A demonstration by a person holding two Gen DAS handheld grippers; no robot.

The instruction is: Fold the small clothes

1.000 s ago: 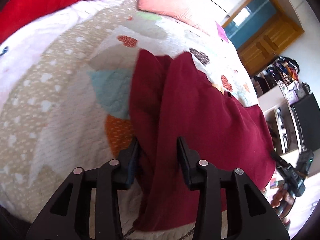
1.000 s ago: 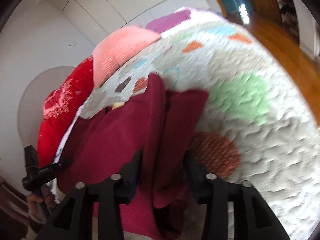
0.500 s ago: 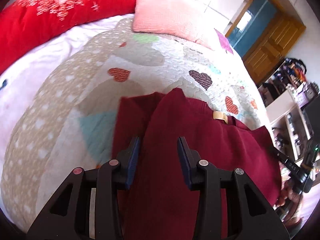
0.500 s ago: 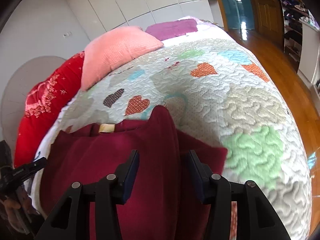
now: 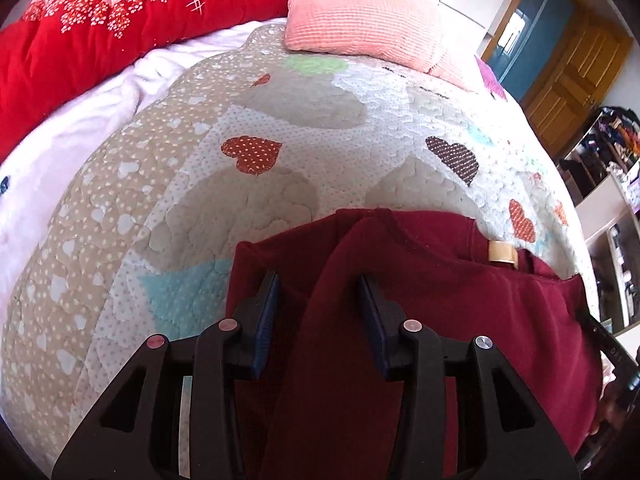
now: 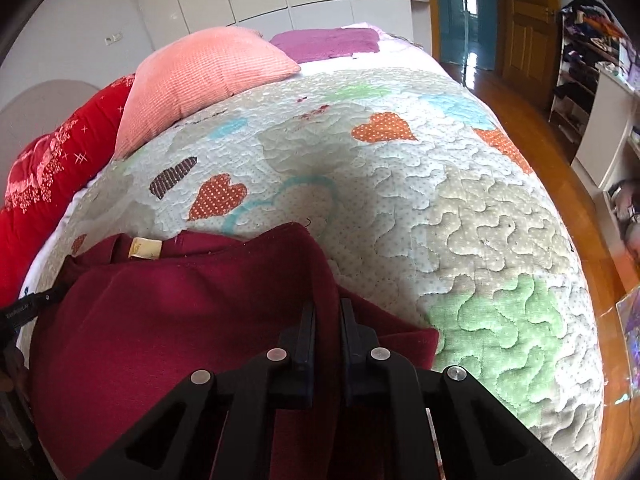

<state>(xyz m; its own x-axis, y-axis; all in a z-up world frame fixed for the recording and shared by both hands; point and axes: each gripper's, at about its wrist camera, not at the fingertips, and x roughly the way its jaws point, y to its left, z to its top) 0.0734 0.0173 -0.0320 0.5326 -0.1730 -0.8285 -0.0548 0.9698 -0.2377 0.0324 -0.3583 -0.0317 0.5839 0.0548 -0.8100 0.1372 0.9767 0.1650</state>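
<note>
Nearest the right wrist camera, the right gripper (image 6: 325,332) has just drawn its jaws together on a raised fold of the dark red knit garment (image 6: 168,320); a moment ago those jaws stood well apart around the same ridge of cloth, so this side now has a real grip. In the left wrist view the left gripper (image 5: 318,308) stands with its jaws apart and opening a little, a ridge of the same red cloth running up between them without either pad clearly pressing on it, much as it did a second ago. The garment lies at the near edge of the pale quilted bedspread with coloured heart patches (image 6: 460,216), its cream neck label (image 6: 145,249) at the far edge, and more of it now rests flat on the quilt than earlier, when it hung bunched and lifted. That suggests the folded half has been carried over and laid down, with the fold probably near finished on the left and a fresh pull or smoothing due on the right. Beyond lie a salmon-pink ribbed pillow (image 6: 200,76) and a red flowered quilt (image 5: 100,20).
</note>
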